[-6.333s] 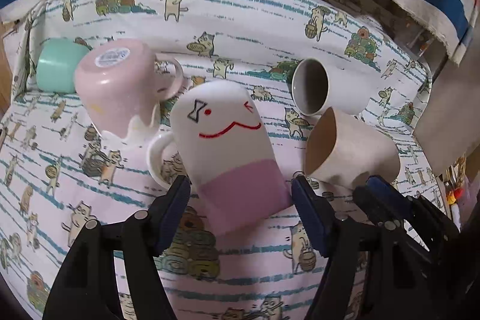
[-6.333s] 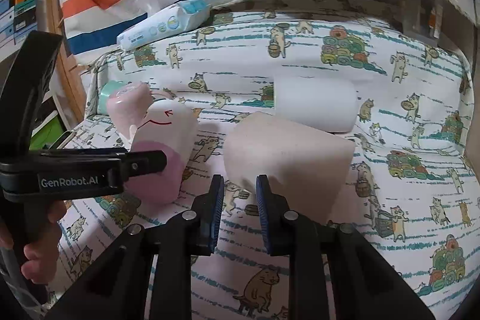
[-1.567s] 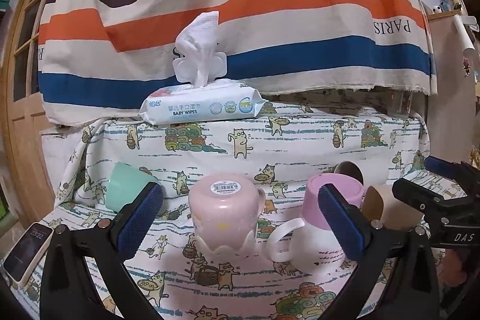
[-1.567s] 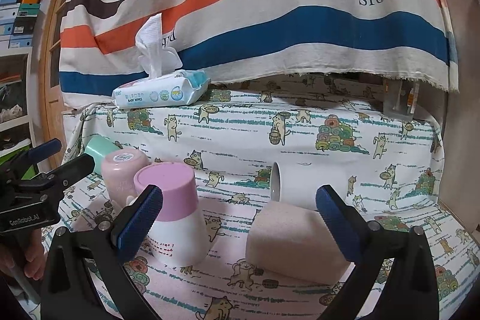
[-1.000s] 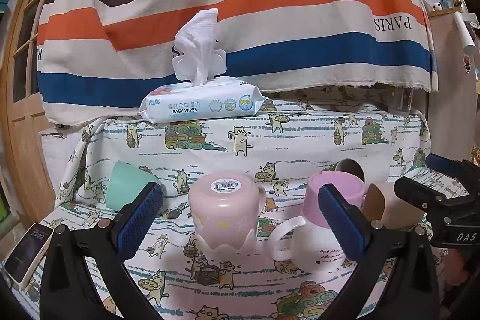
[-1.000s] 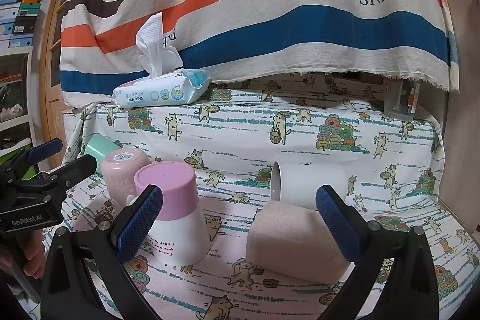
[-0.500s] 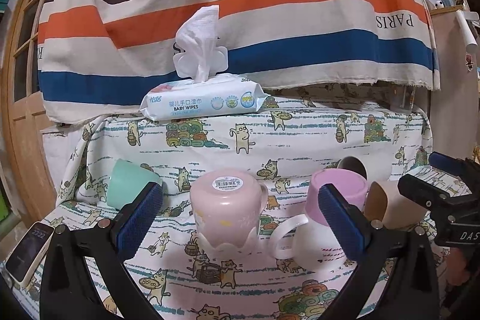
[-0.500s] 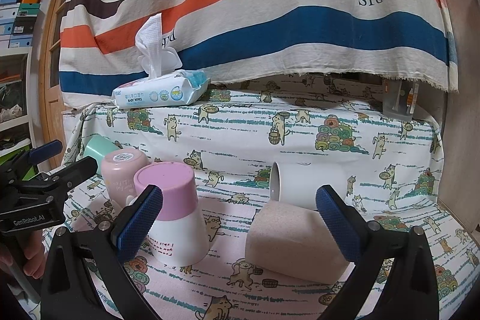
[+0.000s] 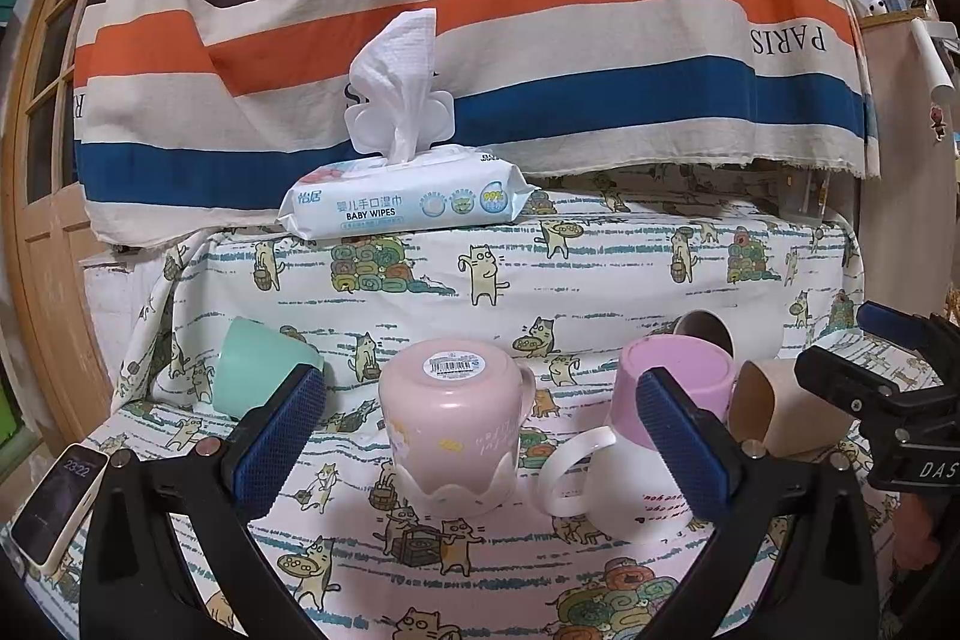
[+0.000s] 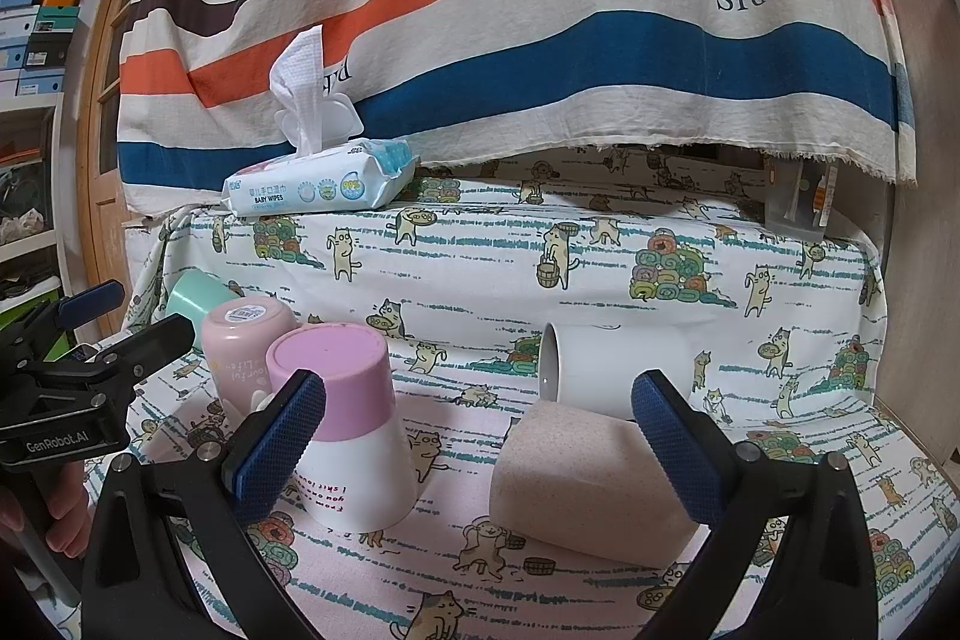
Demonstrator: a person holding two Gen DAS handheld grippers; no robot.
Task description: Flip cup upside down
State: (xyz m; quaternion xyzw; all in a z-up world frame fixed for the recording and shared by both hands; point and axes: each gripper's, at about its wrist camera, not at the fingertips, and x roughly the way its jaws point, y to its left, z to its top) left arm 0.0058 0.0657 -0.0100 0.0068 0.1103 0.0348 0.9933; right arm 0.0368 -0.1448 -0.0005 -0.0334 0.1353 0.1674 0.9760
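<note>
A white mug with a purple base (image 9: 675,400) (image 10: 345,418) stands upside down on the cat-print cloth. A pink mug (image 9: 459,421) (image 10: 240,346) stands upside down to its left. A beige cup (image 10: 591,484) (image 9: 780,421), a white mug (image 10: 606,361) and a mint cup (image 9: 258,370) (image 10: 192,295) lie on their sides. My left gripper (image 9: 480,451) is open and empty, held back in front of the two upturned mugs. My right gripper (image 10: 480,451) is open and empty, in front of the beige cup.
A pack of baby wipes (image 9: 408,205) (image 10: 318,187) sits on the raised ledge behind, under a striped hanging cloth (image 9: 480,10). A phone (image 9: 57,508) lies at the cloth's left edge. A wooden door frame (image 9: 36,220) stands at the left.
Since 6.3 s ago the purple-based mug was stood upside down and let go, and both grippers opened and pulled back. Over the last second nothing visibly moved.
</note>
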